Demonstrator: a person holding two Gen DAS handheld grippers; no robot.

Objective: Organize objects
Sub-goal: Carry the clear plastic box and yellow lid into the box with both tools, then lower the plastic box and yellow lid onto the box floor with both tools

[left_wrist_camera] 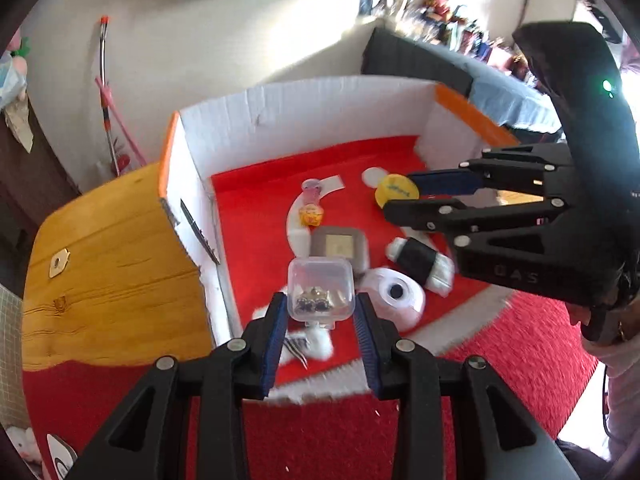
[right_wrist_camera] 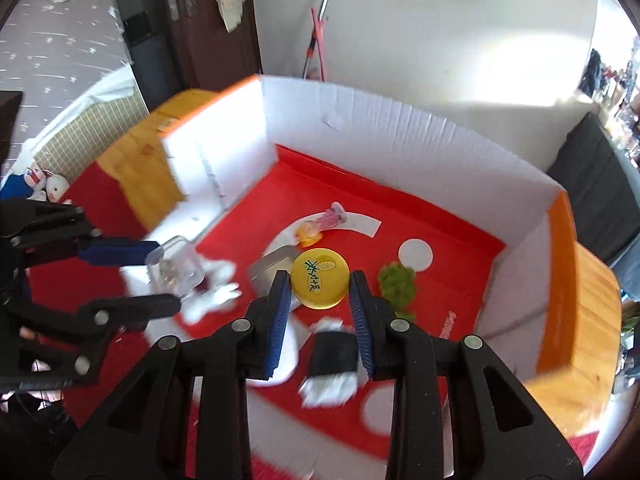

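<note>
Two grippers are at work over the white cardboard box (left_wrist_camera: 304,104) with its red lining, and both carry something, so the step in hand looks like the carrying leg of a sort. The left gripper (left_wrist_camera: 320,312) has its jaws clenched on a small clear plastic case (left_wrist_camera: 321,294) with dark beads inside; in the left wrist view it sits at the centre, above the litter on the box floor. The right gripper (right_wrist_camera: 318,300) has its jaws closed on a yellow round tin (right_wrist_camera: 319,278), seen at 12 o'clock from the pads in its own view.

On the floor lie a grey square box (left_wrist_camera: 339,246), a white tape roll (left_wrist_camera: 396,294) at 3 o'clock from the case, a black-and-white fluffy bundle (left_wrist_camera: 420,262), and a green mossy clump (right_wrist_camera: 397,280) at 3 o'clock from the tin.

Next, each piece needs a free patch of red lining and a gentle lowering before release, and the grippers must keep apart.

Both grippers point steeply downward into the box, side by side.
</note>
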